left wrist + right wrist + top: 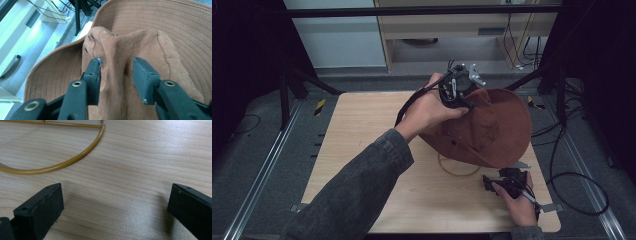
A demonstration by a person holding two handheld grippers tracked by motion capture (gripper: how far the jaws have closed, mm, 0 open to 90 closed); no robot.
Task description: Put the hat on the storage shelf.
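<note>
A brown brimmed hat (492, 130) rests tilted on the wooden table (362, 130), over a gold wire ring (459, 170). My left gripper (463, 100) is at the hat's crown on its far left side. In the left gripper view the jaws (117, 61) stand apart with a raised fold of the crown (117, 50) between them; the left pad (96, 72) touches the cloth, the right pad (143, 77) stands off it. My right gripper (494, 179) sits low at the table's front right, open (116, 187) over bare wood, with the gold ring's curve (75, 160) just ahead.
The table's front and right edges lie close to my right hand. Black cables (572, 180) loop on the floor at the right. Dark frame legs (287, 95) stand at the back corners, and a pale cabinet (452, 30) stands behind.
</note>
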